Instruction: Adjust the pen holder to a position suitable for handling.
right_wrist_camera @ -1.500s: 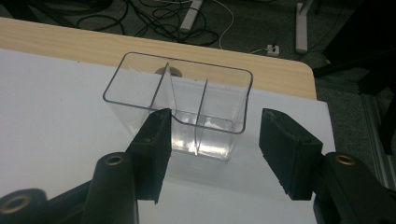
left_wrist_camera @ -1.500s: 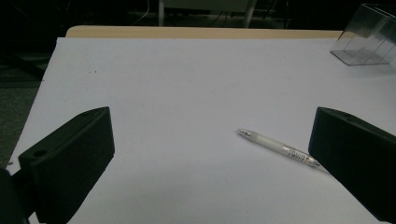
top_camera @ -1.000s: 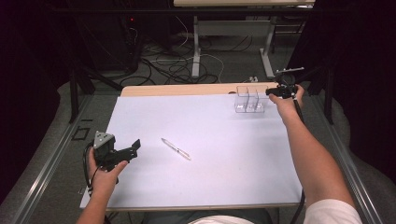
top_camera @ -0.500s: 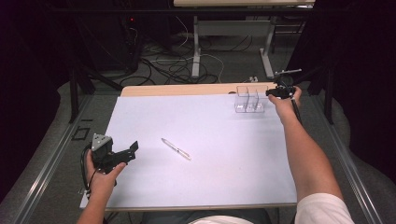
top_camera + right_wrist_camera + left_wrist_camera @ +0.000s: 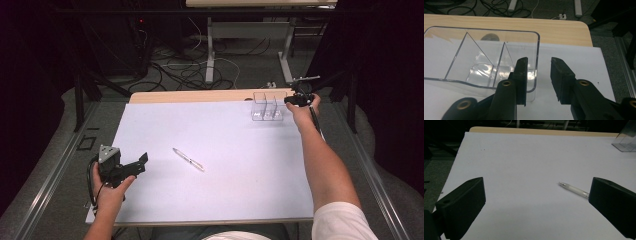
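A clear pen [image 5: 188,159] lies on the white sheet [image 5: 215,135], right of my left gripper [image 5: 139,164], which a hand holds near the front left. In the left gripper view the jaws stand wide open [image 5: 537,182], and the pen [image 5: 573,190] lies ahead, just inside the right jaw. A clear divided organizer [image 5: 266,106] stands at the back right. My right gripper [image 5: 292,100] is at its right end. In the right gripper view its jaws [image 5: 539,60] straddle the right wall of the organizer [image 5: 481,67], one inside and one outside, with a gap on both sides.
A wooden table edge [image 5: 200,96] shows beyond the sheet. Cables [image 5: 180,65] and table legs lie on the floor behind. Metal rails [image 5: 55,170] run along both sides of the table.
My left gripper has drifted slightly toward the near edge. My right gripper has shifted a little left, closer onto the organizer's end wall.
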`<state>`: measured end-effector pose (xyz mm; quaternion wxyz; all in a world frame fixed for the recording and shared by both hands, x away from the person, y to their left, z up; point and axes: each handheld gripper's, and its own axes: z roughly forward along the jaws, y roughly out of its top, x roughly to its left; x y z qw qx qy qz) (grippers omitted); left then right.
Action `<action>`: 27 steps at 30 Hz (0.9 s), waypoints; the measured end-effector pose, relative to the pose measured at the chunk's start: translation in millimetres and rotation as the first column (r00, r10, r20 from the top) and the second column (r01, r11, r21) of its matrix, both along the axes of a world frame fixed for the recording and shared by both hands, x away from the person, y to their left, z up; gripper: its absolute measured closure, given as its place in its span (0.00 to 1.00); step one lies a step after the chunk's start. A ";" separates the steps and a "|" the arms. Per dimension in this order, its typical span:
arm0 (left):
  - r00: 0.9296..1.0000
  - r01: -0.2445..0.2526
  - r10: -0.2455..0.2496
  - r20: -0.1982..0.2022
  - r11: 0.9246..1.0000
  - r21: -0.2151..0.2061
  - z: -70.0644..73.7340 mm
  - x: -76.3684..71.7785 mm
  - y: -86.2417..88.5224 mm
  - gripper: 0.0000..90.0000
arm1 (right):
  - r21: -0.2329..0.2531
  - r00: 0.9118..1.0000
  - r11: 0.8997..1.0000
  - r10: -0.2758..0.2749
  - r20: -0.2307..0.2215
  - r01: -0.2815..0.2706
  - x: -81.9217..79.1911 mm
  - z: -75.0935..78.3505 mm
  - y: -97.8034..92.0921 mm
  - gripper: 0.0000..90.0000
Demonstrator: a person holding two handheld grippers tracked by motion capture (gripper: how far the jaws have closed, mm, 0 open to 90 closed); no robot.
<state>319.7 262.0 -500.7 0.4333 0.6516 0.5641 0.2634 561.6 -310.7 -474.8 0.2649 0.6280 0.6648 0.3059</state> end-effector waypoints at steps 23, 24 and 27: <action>1.000 -0.001 0.001 0.007 1.000 -0.013 0.8 -1.4 2.3 0.01 | -0.009 0.997 0.998 -0.063 -0.042 0.063 4.4 -9.6 8.9 0.98; 1.000 -0.001 0.001 0.007 1.000 -0.013 0.8 -1.4 2.3 0.01 | -0.003 0.997 0.998 -0.070 -0.042 0.070 4.4 -9.6 9.1 0.98; 1.000 0.002 -0.002 0.006 1.000 -0.015 0.9 -1.6 2.0 0.01 | -0.016 0.997 0.997 -0.074 -0.037 0.074 4.0 -9.8 9.8 0.99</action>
